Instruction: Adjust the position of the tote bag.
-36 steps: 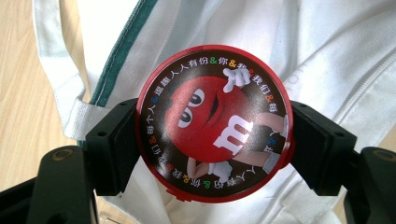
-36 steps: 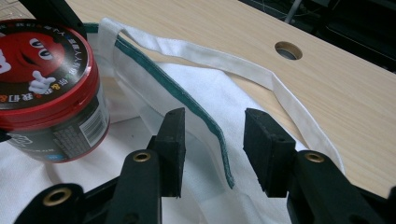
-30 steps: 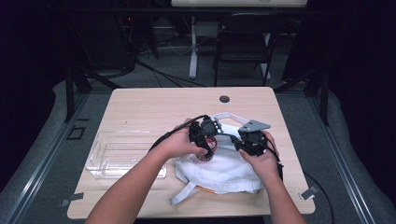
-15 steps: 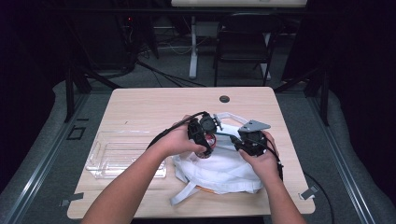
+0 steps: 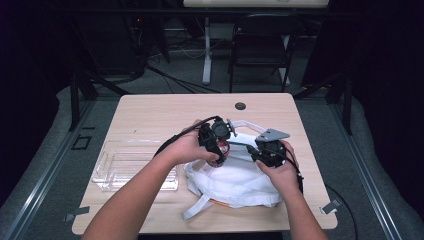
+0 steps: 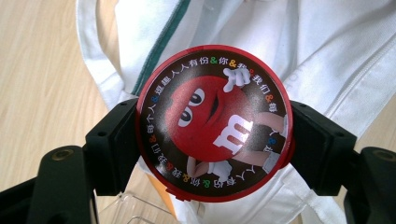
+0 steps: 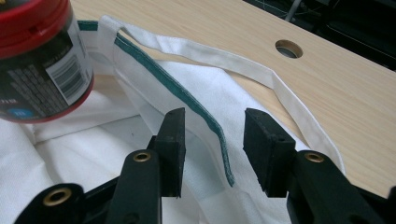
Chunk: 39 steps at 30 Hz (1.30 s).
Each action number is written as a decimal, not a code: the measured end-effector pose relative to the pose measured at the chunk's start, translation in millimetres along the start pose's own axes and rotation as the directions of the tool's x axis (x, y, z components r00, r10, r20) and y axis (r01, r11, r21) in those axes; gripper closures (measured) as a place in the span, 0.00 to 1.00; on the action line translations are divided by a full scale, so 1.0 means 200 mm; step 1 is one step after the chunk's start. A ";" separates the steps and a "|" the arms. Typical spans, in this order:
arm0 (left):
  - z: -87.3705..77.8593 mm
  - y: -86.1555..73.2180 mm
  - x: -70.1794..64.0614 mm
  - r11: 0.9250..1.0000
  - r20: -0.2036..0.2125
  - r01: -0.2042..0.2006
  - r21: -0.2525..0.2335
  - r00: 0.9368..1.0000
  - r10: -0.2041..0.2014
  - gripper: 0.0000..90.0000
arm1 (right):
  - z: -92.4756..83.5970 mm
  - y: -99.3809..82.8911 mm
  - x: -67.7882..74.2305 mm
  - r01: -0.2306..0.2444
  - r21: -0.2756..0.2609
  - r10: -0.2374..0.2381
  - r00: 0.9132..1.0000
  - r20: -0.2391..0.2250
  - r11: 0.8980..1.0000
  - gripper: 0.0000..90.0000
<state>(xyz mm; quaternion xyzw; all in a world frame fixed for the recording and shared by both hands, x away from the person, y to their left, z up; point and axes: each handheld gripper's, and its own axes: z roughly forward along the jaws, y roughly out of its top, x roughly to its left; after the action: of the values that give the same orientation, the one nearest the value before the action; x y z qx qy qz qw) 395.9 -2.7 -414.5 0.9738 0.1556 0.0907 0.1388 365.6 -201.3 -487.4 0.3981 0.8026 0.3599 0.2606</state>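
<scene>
A round candy jar (image 6: pixel 212 123), with a red lid that carries a red cartoon candy figure, is clamped across its width by my left gripper (image 6: pixel 212 140). In the high view this jar (image 5: pixel 220 148) hangs over the mouth of a white cloth bag (image 5: pixel 235 180) in the middle of the table. My right gripper (image 7: pixel 212 140) stands open at the bag's rim. The rim's green-trimmed edge (image 7: pixel 187 100) runs between its jaws, and the pads do not press on it. The jar (image 7: pixel 42 60) hangs just beyond, above the bag's opening.
A clear plastic tray (image 5: pixel 130 165) lies left of the bag near the front edge. The bag's white strap (image 7: pixel 243 65) loops over the wood toward a round cable hole (image 5: pixel 240 106). A dark chair (image 5: pixel 257 50) stands beyond the table.
</scene>
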 end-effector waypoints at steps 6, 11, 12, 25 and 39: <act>-0.03 -0.01 0.01 1.000 -0.005 0.007 -0.003 1.000 -0.007 0.28 | 0.00 0.00 0.00 0.001 0.002 -0.001 1.000 -0.002 1.000 0.66; -0.06 -0.02 0.02 1.000 -0.013 0.008 -0.006 1.000 -0.008 0.28 | 0.00 0.00 0.00 0.005 0.001 -0.005 1.000 -0.002 1.000 0.66; -0.06 -0.03 0.02 1.000 -0.014 0.008 -0.004 1.000 -0.008 0.28 | 0.00 0.00 0.00 0.005 0.002 -0.005 1.000 -0.001 1.000 0.66; -0.15 -0.08 0.05 1.000 -0.030 0.024 -0.007 0.999 -0.024 0.28 | 0.00 0.00 0.00 0.010 0.007 -0.010 1.000 0.001 1.000 0.66; -0.20 -0.16 0.08 0.999 -0.045 0.047 -0.012 0.998 -0.048 0.28 | 0.00 0.00 0.00 0.011 0.009 -0.011 1.000 0.000 1.000 0.66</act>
<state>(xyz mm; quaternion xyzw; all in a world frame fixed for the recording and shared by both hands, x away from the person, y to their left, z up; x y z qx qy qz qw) 393.5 42.8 -383.7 0.9668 0.1813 0.1102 0.1427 365.7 -200.2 -488.4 0.3949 0.8064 0.3548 0.2605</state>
